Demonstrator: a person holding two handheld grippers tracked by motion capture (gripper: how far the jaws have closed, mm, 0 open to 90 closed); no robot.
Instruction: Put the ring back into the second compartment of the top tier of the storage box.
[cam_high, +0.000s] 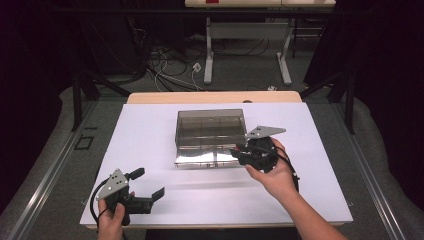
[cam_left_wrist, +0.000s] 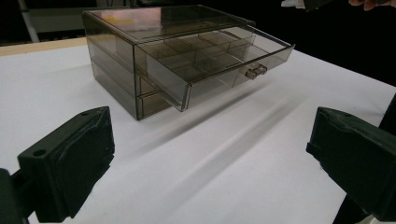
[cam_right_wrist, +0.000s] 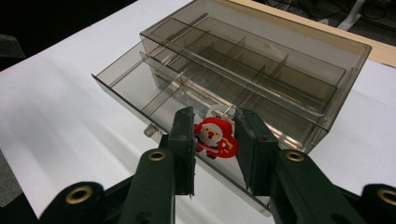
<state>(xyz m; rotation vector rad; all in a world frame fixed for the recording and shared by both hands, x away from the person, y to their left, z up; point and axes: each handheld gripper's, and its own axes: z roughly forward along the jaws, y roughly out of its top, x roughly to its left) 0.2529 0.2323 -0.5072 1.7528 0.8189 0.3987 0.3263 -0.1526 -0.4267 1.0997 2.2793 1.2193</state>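
Note:
A smoky clear drawer box (cam_high: 210, 122) stands at the middle of the white table top (cam_high: 145, 145), its top drawer (cam_high: 206, 158) pulled out toward me. In the right gripper view the drawer (cam_right_wrist: 135, 88) shows several bare compartments. My right gripper (cam_right_wrist: 215, 119) is shut on a small red Santa figure (cam_right_wrist: 214, 136) with a white ring, just above the drawer's front right part. In the high view this gripper (cam_high: 237, 152) is at the drawer's right end. My left gripper (cam_high: 148, 183) rests open at the front left, its jaws (cam_left_wrist: 210, 154) pointing at the box (cam_left_wrist: 140, 32) with nothing between them.
The drawer has a small handle (cam_left_wrist: 256, 71) on its front. A wooden strip (cam_high: 215, 97) edges the table's far side. Beyond it stand a white desk frame (cam_high: 247, 45) and loose cables (cam_high: 170, 65) on the floor. Metal rails run along both sides.

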